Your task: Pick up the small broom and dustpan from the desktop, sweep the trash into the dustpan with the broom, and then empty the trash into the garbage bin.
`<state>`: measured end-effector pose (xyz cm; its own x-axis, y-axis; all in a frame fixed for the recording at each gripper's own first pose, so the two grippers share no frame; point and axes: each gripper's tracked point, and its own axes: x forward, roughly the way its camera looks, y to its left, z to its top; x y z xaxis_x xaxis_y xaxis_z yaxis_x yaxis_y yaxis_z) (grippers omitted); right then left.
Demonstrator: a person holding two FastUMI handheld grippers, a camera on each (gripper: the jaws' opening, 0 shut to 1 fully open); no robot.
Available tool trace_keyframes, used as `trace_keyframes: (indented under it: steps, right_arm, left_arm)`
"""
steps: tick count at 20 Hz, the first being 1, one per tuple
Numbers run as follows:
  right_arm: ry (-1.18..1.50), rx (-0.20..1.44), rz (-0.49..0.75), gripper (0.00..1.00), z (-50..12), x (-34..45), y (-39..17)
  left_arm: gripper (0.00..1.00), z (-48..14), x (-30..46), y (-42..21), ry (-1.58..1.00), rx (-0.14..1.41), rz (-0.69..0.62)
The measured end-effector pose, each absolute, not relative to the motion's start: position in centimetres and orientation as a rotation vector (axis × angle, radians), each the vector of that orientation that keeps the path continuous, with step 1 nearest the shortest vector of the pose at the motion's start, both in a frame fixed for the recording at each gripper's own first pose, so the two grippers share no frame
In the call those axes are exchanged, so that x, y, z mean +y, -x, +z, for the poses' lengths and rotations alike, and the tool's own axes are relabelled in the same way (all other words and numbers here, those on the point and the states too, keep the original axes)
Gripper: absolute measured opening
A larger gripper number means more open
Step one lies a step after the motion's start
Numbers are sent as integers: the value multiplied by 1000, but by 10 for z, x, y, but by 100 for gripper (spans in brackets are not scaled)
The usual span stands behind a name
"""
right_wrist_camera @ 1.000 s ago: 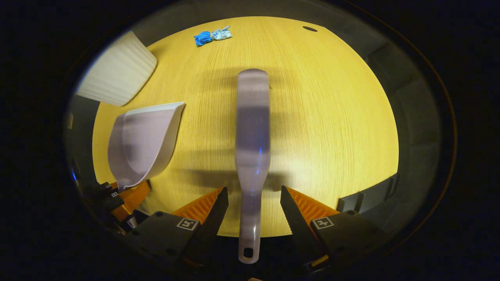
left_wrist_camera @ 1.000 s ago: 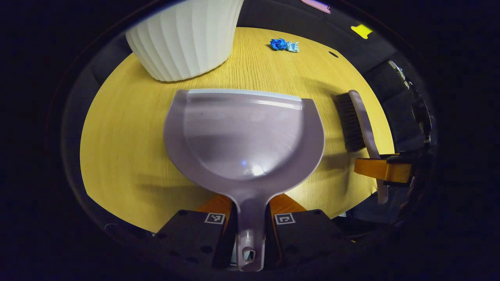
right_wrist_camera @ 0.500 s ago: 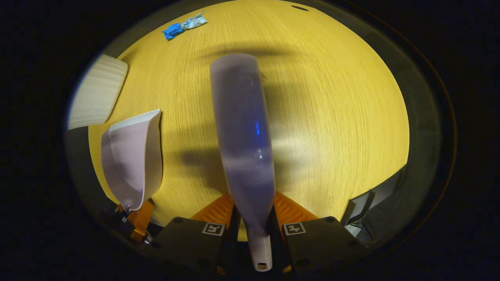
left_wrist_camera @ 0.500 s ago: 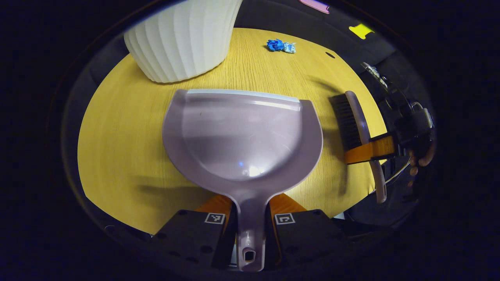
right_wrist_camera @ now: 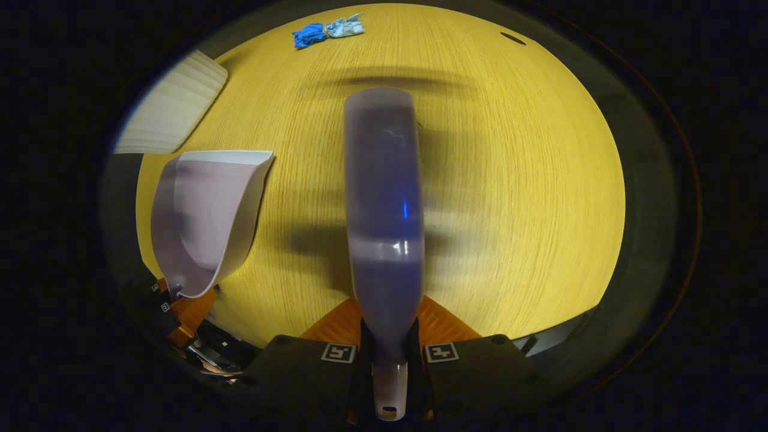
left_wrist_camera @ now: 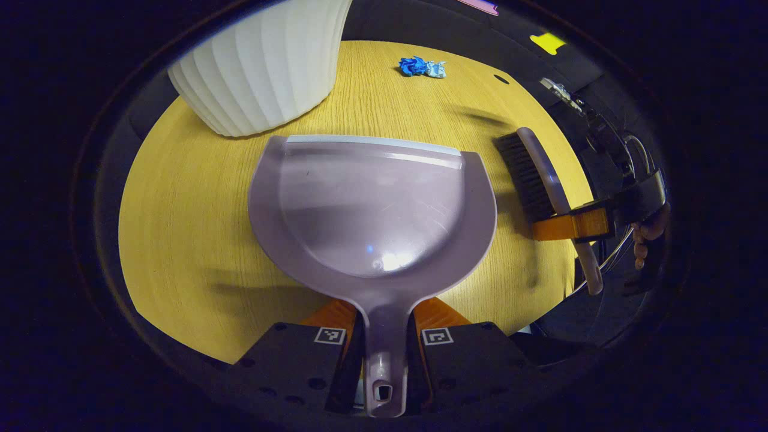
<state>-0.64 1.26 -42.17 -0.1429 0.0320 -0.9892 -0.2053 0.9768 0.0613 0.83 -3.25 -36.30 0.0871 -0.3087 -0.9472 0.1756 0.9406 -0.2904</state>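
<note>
My left gripper [left_wrist_camera: 384,336] clamps the dustpan [left_wrist_camera: 372,207] by its handle, pan over the tabletop [left_wrist_camera: 180,228] middle. My right gripper [right_wrist_camera: 389,345] grips the small broom [right_wrist_camera: 384,198]. The blue trash [left_wrist_camera: 422,66] lies near the far edge, beside the white garbage bin [left_wrist_camera: 258,66].

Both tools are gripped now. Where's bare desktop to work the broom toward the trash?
Free: the wide stretch of desktop between the broom and the blue trash. Crowded: the side where the dustpan sits close to the white bin.
</note>
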Motion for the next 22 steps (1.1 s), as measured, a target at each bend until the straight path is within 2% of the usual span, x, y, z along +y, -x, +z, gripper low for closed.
trace_keyframes:
  steps: [6, 11, 17, 19, 22]
  right_arm:
    - [201, 1570, 277, 27, -414, 7, -119]
    - [395, 1489, 313, 27, -427, 4, -235]
    - [552, 1386, 468, 27, -427, 57, -353]
    - [561, 1380, 513, 26, -425, 78, -378]
    - [661, 1374, 603, 26, -437, 96, -379]
  left_arm:
    - [30, -352, -39, -22, 94, 1465, -350]
    - [30, -355, -49, -40, 91, 1503, -350]
    - [30, -353, -55, -47, 82, 1550, -369]
    - [30, -355, -57, -48, 92, 1557, -361]
    - [30, -353, -59, -46, 91, 1558, -358]
